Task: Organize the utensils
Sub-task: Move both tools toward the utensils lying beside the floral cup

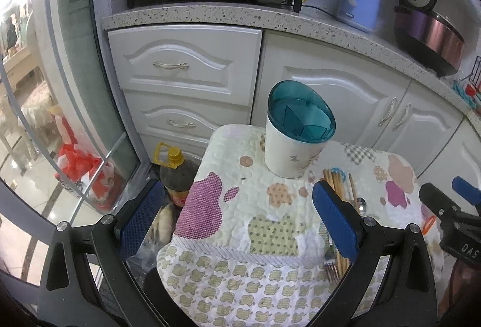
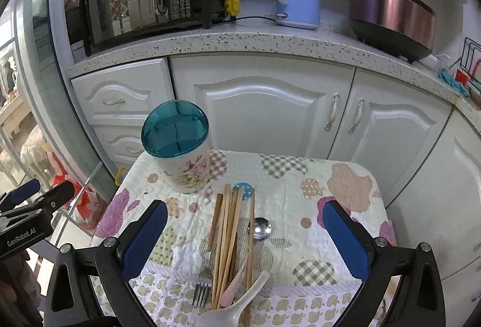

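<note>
On a quilt-covered stool (image 2: 345, 176) before white kitchen cabinets (image 2: 264, 104), I have both tools hovering with nothing yet lifted. From left: my left gripper (image 1: 237, 218) hangs over the bare left half of the patchwork cover, fingers spread wide and holding nothing. Just ahead stands the utensil holder (image 2: 185, 164), a floral white canister upright near the stool's back-left corner, its teal translucent lid (image 2: 174, 130) tilted on top. Through the lid I can make out dividers, but I cannot tell whether anything sits inside.

Right of the holder, and apart from it, the utensils lie loose in one heap: wooden chopsticks (image 2: 228, 236) running front to back, a metal fork (image 2: 203, 285) at their near-left, a steel spoon (image 2: 260, 229) just beside them on the right, a pink spoon (image 2: 233, 288) and a white ladle-shaped spoon (image 2: 237, 306) across the near ends. My right gripper (image 2: 245, 239) is poised above this heap, fingers likewise spread and empty.

My reading: the sorting has not begun; this is the approach to a first pick. The lid looks to be in the way, so the next move likely calls for the left tool to deal with it while the right drops low to pinch one thin, flat-lying piece cleanly out of the tangle.
</note>
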Demonstrator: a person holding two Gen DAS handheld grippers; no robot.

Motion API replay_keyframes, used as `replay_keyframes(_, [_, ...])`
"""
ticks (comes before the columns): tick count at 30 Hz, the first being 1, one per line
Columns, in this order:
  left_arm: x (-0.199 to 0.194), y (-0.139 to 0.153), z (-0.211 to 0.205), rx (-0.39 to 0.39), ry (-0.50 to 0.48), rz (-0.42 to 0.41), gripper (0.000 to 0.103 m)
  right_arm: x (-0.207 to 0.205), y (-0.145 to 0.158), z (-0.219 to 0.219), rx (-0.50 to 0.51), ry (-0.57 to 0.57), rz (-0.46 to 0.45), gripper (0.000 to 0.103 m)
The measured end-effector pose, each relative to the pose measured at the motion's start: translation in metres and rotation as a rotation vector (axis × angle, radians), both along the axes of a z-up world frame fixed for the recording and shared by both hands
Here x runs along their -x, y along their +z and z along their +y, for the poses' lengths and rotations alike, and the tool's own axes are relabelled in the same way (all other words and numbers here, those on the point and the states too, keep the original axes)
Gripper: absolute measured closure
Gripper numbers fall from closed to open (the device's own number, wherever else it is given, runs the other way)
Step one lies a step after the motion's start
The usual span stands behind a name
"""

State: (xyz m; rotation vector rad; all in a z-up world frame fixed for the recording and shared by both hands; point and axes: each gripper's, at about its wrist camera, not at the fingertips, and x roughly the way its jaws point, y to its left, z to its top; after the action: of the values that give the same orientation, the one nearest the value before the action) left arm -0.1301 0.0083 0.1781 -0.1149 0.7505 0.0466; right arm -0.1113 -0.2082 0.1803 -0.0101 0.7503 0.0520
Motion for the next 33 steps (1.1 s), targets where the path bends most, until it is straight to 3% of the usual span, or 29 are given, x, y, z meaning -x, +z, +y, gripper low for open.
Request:
replay_keyframes(5, [0.0, 0.002, -0.006, 0.034, -0.016, -0.002, 0.003, 0.007, 0.008, -0.003, 0.017, -0.01, -0.021, 0.001])
replay_keyframes(33, [-0.016, -0.003, -0.023, 0.025, -0.047, -0.005, 0.003, -0.013, 0.0, -0.012, 0.023, -0.034, -0.002, 0.001])
